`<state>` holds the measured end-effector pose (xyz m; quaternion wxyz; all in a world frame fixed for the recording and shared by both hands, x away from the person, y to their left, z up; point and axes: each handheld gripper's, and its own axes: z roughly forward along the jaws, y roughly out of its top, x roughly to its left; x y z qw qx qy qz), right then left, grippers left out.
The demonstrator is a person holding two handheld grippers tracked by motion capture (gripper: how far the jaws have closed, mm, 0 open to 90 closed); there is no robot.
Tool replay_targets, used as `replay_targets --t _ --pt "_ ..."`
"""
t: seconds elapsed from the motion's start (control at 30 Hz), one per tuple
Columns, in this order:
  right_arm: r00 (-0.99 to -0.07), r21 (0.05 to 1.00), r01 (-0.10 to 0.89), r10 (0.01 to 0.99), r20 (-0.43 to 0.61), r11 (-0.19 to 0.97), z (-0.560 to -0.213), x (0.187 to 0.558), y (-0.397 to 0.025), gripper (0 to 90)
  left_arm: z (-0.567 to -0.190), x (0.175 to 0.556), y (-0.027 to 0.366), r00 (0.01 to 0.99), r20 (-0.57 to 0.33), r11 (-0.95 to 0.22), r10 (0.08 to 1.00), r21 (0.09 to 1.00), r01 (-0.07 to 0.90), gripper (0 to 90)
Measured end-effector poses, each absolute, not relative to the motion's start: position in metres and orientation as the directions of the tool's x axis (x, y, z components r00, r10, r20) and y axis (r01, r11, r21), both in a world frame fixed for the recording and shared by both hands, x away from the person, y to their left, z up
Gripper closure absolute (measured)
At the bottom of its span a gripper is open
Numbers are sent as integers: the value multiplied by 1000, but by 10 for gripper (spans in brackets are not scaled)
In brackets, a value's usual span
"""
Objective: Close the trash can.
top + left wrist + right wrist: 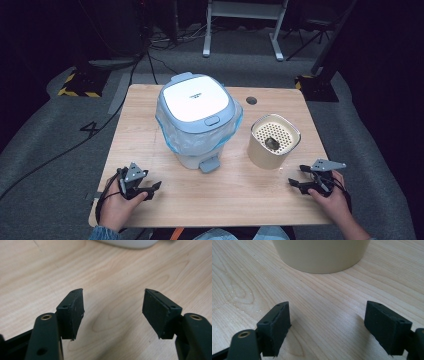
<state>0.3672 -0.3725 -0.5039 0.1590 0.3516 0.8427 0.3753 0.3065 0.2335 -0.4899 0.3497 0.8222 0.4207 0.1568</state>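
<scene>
Landmark is the white and blue bin, standing upright in the middle of the wooden table, lid down, with a clear liner bunched around its body and a small grey pedal at its near foot. Left gripper sits near the table's front edge, forward and to the left of the bin, well apart from it; jaws spread wide, nothing between them, held by the left hand. The left gripper view shows the left gripper low over bare wood, with just a sliver of the bin's pale base at the top edge of the frame. Right gripper is forward and to the right of the bin, also near the front edge, gripped by the right hand; jaws spread wide too, empty. Beige canister with a perforated top stands just to the right of the bin, close beside it but not touching as far as I can tell. It's the nearest item to the right gripper: straight ahead of the open jaws, near but apart. In the right gripper view the canister wall sits past the right gripper, with bare wood in between. Something small and dark lies on the perforated top; can't tell what.
</scene>
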Motion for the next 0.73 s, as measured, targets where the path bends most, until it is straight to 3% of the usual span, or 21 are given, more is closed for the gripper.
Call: replay_targets --t 0.13,0.33,0.73 --pt "-702 744 473 712 -4 471 -504 367 -373 210 -499 306 233 599 -10 -440 801 669 599 305" --pt "-702 744 473 712 -4 471 -504 367 -372 209 -505 307 235 557 -20 -392 830 689 609 153" --pt "-702 744 474 712 -4 471 -504 367 -373 210 -505 307 237 542 -19 -382 840 689 616 150"
